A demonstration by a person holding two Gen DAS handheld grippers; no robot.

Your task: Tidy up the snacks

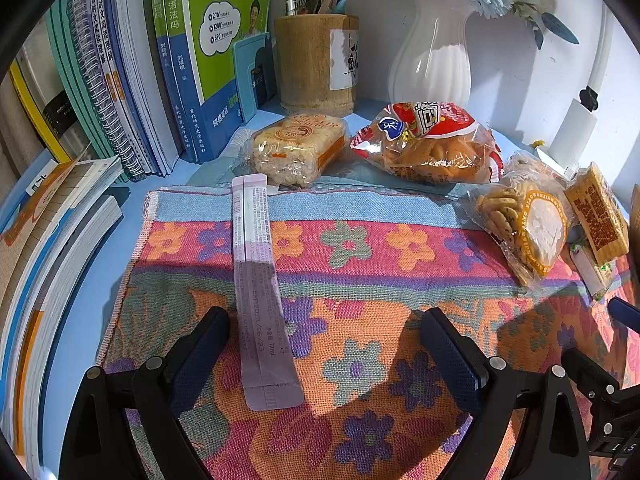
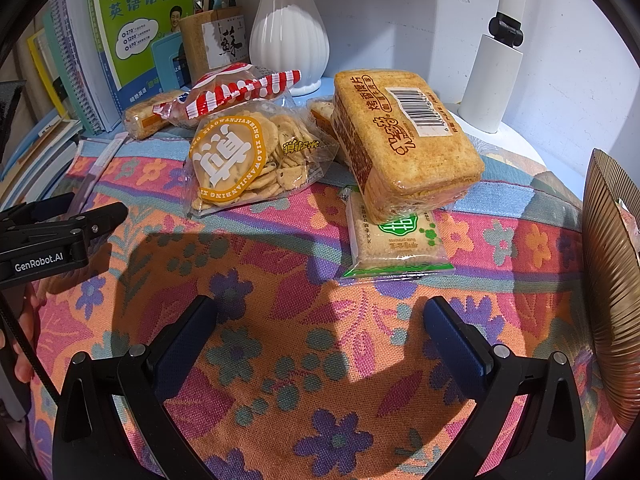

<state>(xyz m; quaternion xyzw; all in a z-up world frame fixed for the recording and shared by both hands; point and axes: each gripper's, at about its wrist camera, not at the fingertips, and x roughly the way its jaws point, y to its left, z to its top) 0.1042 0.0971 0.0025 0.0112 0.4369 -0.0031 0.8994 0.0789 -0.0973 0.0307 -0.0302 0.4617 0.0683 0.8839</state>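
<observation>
Both of my hand-held grippers, left hand-held gripper (image 1: 324,332) and right hand-held gripper (image 2: 320,320), hover released above the floral woven cloth (image 2: 280,320); a long pale-lilac sachet (image 1: 262,288) lies between the left fingers.

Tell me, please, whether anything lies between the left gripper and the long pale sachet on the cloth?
Nothing visible does. The left gripper is open, and the sachet lies flat on the floral cloth with its near end already between the two fingers, close to the left-hand one. The other snack packs sit farther back and to the right.

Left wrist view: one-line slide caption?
Open left gripper hovers over a lilac sachet on the floral cloth, snack packs behind.
</observation>
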